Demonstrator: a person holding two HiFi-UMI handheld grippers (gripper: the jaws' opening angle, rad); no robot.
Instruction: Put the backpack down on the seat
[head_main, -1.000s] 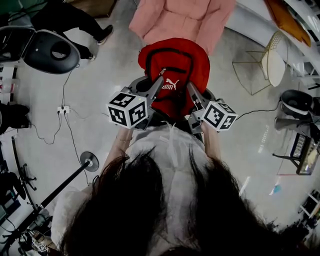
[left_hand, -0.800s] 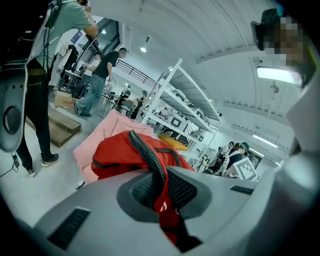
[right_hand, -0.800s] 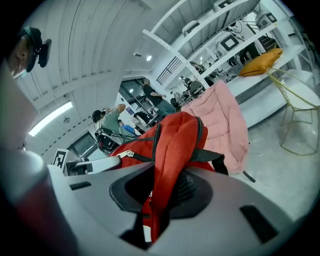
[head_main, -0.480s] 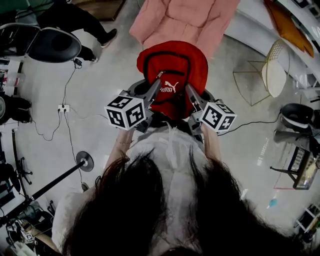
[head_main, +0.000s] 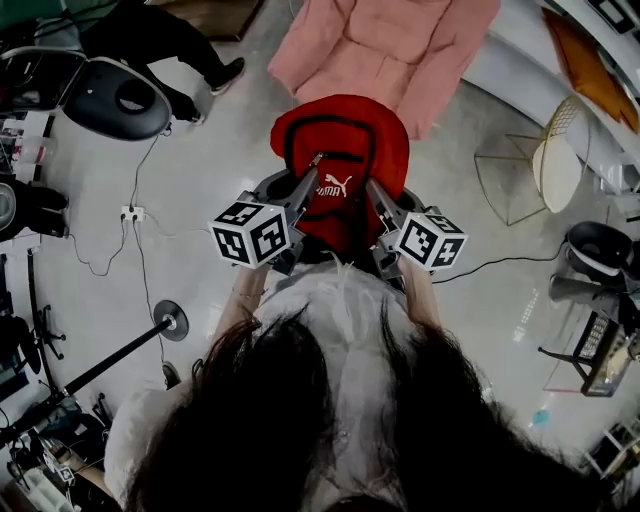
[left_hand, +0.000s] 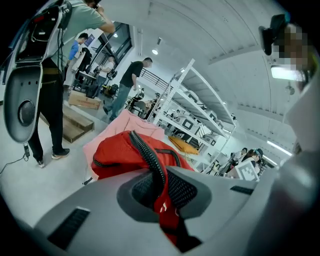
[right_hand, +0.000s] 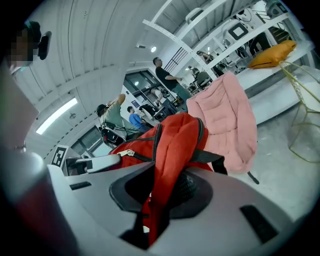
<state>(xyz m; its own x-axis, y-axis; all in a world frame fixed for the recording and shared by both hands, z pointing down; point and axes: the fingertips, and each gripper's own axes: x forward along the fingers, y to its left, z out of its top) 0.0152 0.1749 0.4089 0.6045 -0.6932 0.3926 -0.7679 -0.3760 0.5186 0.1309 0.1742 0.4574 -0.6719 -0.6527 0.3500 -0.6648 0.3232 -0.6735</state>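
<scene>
A red backpack (head_main: 340, 165) with a white logo hangs in the air between my two grippers, just in front of the pink padded seat (head_main: 385, 45). My left gripper (head_main: 316, 162) is shut on the backpack's black padded strap and red fabric (left_hand: 159, 187). On the other side, my right gripper (head_main: 369, 186) is shut on a fold of the red fabric (right_hand: 157, 192). In the left gripper view the backpack (left_hand: 117, 152) stands before the pink seat (left_hand: 127, 120). The right gripper view has the backpack (right_hand: 175, 140) beside the pink seat (right_hand: 227, 117).
A black chair (head_main: 115, 100) and a person's legs (head_main: 165, 45) are at the upper left. A power strip with cables (head_main: 130, 213) and a stand's round base (head_main: 172, 322) lie on the floor at left. A wire side table (head_main: 545, 160) stands at right.
More of the pink seat shows at the top of the head view, and the backpack sits slightly lower in it. Both grippers keep their hold.
</scene>
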